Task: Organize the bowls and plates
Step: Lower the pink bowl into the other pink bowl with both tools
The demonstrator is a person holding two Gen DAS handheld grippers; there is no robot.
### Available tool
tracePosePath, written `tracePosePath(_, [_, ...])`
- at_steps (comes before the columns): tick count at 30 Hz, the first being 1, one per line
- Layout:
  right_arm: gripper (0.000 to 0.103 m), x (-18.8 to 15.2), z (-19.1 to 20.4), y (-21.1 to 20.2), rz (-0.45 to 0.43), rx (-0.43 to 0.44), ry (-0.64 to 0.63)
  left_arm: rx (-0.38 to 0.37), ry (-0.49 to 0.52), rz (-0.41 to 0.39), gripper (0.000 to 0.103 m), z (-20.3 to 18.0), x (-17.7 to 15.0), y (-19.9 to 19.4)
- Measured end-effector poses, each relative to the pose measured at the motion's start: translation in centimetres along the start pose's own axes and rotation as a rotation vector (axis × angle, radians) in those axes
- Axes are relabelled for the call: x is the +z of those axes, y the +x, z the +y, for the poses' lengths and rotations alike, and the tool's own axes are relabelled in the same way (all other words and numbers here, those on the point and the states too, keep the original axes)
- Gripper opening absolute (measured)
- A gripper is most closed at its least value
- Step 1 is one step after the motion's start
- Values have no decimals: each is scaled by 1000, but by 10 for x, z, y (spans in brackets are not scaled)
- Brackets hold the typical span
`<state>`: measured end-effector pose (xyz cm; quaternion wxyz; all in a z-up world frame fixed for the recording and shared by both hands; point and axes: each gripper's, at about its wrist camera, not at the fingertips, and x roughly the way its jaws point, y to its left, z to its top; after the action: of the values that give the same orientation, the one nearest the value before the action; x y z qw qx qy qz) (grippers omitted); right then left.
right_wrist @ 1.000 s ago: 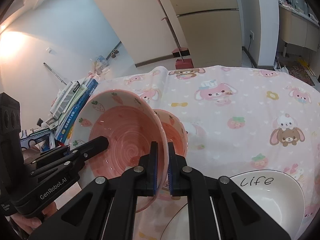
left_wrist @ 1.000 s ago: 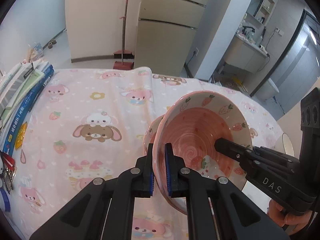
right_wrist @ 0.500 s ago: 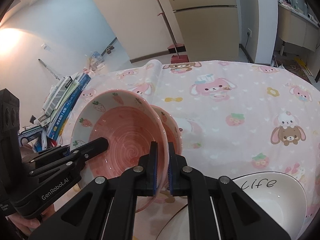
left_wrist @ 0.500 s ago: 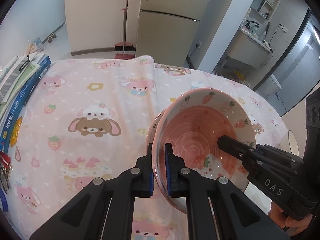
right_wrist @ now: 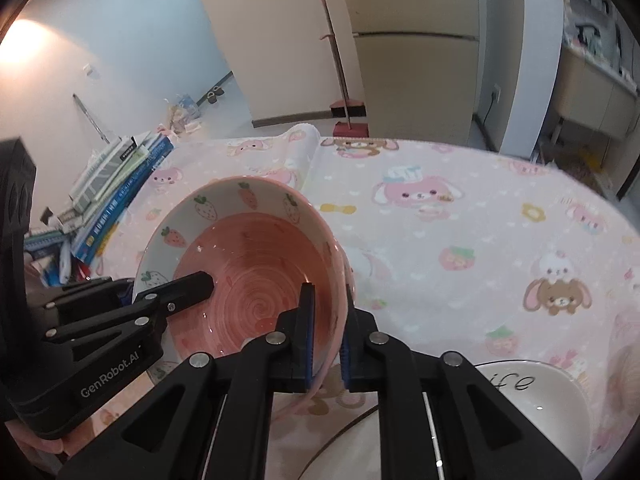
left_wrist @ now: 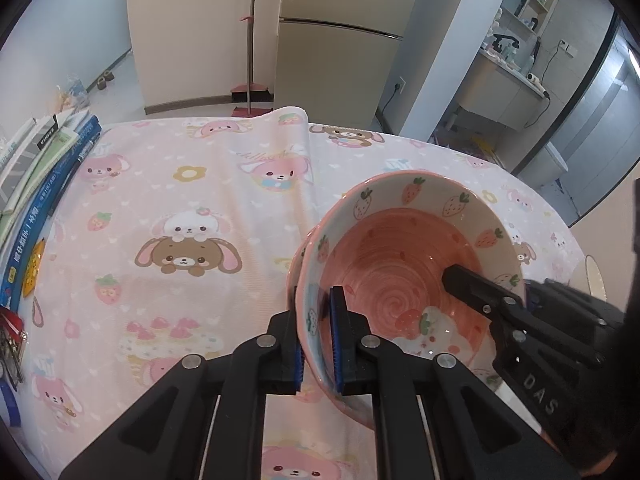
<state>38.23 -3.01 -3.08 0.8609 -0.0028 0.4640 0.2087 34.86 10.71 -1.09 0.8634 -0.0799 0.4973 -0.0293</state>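
Your left gripper (left_wrist: 316, 336) is closing narrowly on the near rim of the pink bowl (left_wrist: 404, 264), one blue ribbed pad inside the wall and one outside, both pressing on it. Your right gripper (right_wrist: 326, 340) is straddling the opposite rim. Its jaws have just been opening a little. The wall is between them, but the inner pad looks to be standing just off it, so that grip is loosening.

The bowl is glossy glazed ceramic, round and deep. It has a pink spiral inside and a white band of printed strawberries and carrots under a pink lip. It is tilting slightly and sitting in a second pink bowl (left_wrist: 301, 256), whose rim is peeking out just beside it. Both are resting on a soft pink tablecloth (left_wrist: 180, 200) printed with rabbits and bears. A smooth white dish (right_wrist: 540, 400) with black lettering is lying near your right gripper, and a stack of books (left_wrist: 36, 184) is lining the far left edge of the table.

Compared with a second ago, the pink bowl is sitting lower and more level. The second bowl is showing only a sliver of its rim where much of its inside was showing before.
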Motion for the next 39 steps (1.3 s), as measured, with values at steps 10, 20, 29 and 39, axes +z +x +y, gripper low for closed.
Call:
tracePosePath(10, [11,0,6,-2,-27,-84,-71,58,52,-12,11,-10,-2,-4])
tracePosePath(20, [13,-2,13,-2,-43,-129,-116,89,66,-23,12,-14,-3,-7])
tracePosePath(29, [13,-3,16,1,-49,-148,-148,77,61,-7,14,-10,-2,-3])
tracePosePath(39, [16,1,5,2,-35,-93,-107,75,39,-11,15,-11,-1,-1])
